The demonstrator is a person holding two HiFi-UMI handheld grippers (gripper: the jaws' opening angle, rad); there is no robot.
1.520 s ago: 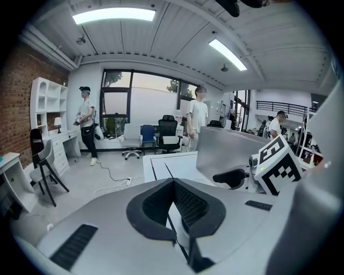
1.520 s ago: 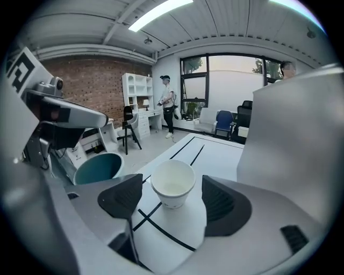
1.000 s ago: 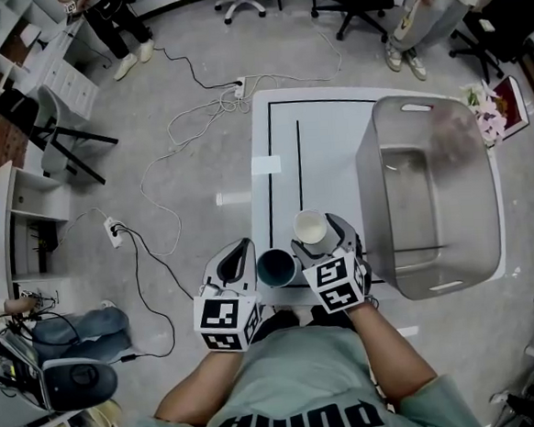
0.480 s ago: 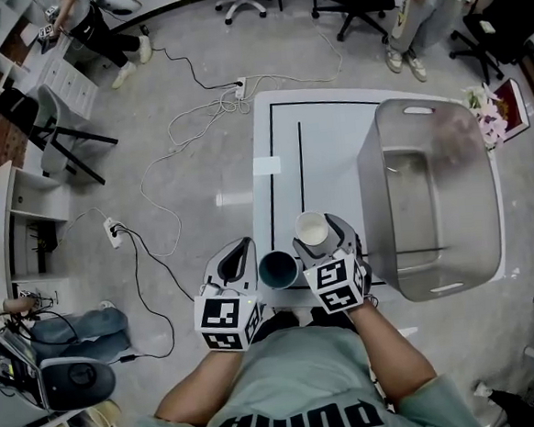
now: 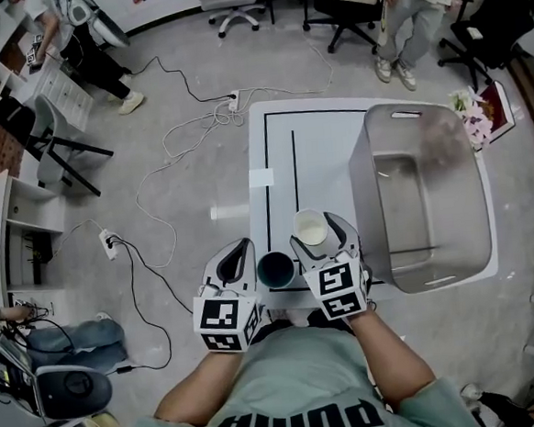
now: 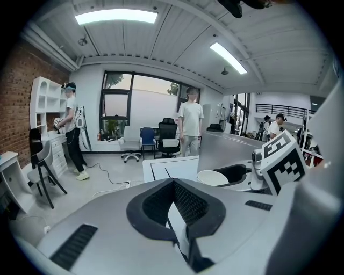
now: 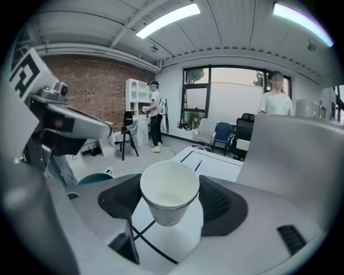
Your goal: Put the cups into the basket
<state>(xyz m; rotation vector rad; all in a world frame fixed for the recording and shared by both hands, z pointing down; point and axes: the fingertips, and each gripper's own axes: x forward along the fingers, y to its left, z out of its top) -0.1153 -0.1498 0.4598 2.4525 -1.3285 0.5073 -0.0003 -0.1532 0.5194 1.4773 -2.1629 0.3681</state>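
- Nothing is in the basket point(image 5: 368, 191) yet; what shows of its grey inside in the head view is bare, so no cup has been delivered
- Two cups are in play; the white cup point(image 7: 169, 196) is the one being handled, the teal cup point(image 5: 275, 269) is untouched
- The right gripper point(image 7: 172, 207) has its jaws closed on the white cup, a dark pad on each side of the cup wall; the cup is upright, mouth up, and looks empty
- In the right gripper view the cup's base seems to hang a little clear of the worktop point(image 5: 317, 149), so I judge the pick-up done and the carry barely begun
- From the head view the held cup sits over the worktop's near end, just beside the basket's left wall but outside it; it would have to rise over that wall before release
- The left gripper point(image 6: 174, 201) has its jaws drawn together at the tips with nothing between them; only a sliver of worktop shows through the gap behind the tips
- The teal cup stands at the near edge of the worktop, between the two grippers and close to both; no jaw is around it
- By my reckoning the task is at an early stage: one cup grasped and none placed; what is left is to drop the white cup in, then grasp and move the teal one
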